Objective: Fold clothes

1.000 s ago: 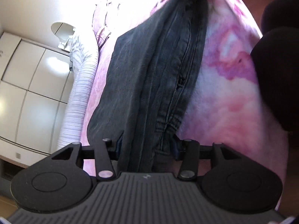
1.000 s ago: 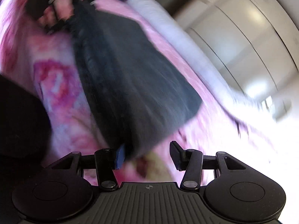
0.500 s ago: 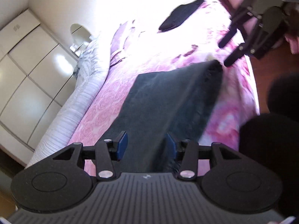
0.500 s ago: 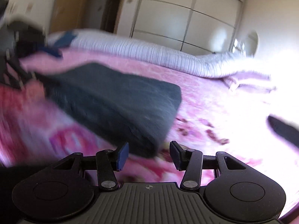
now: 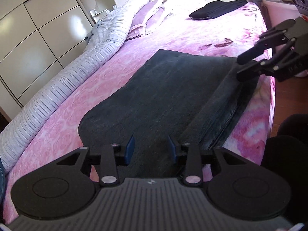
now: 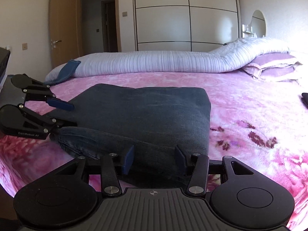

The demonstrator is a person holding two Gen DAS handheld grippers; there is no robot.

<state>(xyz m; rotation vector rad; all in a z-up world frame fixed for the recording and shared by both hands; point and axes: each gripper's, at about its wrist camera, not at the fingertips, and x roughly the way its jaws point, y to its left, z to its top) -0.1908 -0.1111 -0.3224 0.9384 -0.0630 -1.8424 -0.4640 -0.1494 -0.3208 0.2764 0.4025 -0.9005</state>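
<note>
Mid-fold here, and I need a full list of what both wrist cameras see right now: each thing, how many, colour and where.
Jeans: one, dark grey-blue, folded flat on the bed's near side.
Bedspread: one, pink patterned, covering the bed.
Quilt: one, white with thin stripes, rolled along the bed's far edge.
Pillows: lilac, stacked at the head end; count unclear.
Black garment: one, folded, near the head end.
Blue cloth: one, on the quilt's foot end.
Wardrobe: one, cream, behind the bed.
Round mirror: one, on the wall.
Door: one, brown, open.
Left claw: open, over the jeans.
Right claw: open, over the jeans.
</note>
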